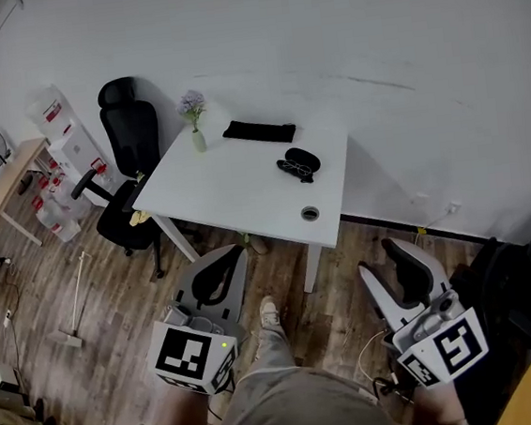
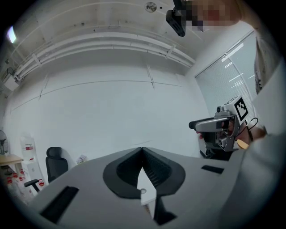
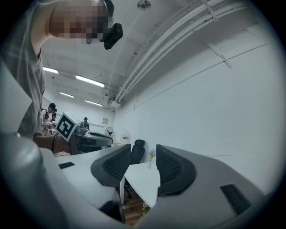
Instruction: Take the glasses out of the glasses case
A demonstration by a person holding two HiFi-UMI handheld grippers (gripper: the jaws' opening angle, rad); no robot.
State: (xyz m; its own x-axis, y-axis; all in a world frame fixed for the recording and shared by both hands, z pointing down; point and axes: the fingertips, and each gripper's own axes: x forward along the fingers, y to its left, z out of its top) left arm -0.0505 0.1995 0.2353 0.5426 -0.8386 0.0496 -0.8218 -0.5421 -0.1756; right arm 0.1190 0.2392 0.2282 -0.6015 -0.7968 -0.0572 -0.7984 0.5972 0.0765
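On the white table [image 1: 234, 186], far ahead of me, lies a black oval glasses case [image 1: 305, 158]. A dark pair of glasses [image 1: 292, 169] lies against its near side; at this distance I cannot tell whether the case is open. Both grippers are held low over the wooden floor, well short of the table. My left gripper [image 1: 223, 258] [image 2: 142, 150] is shut, its tips meeting with nothing between them. The right gripper [image 1: 395, 264] [image 3: 143, 152] is open and empty, and the table corner [image 3: 142, 179] shows through its gap.
A black flat pad [image 1: 258, 131] and a small vase of flowers [image 1: 197, 137] stand at the table's far side, with a small round thing [image 1: 311, 213] near its front edge. A black office chair [image 1: 128, 165] is left of the table. My legs [image 1: 286, 403] are below.
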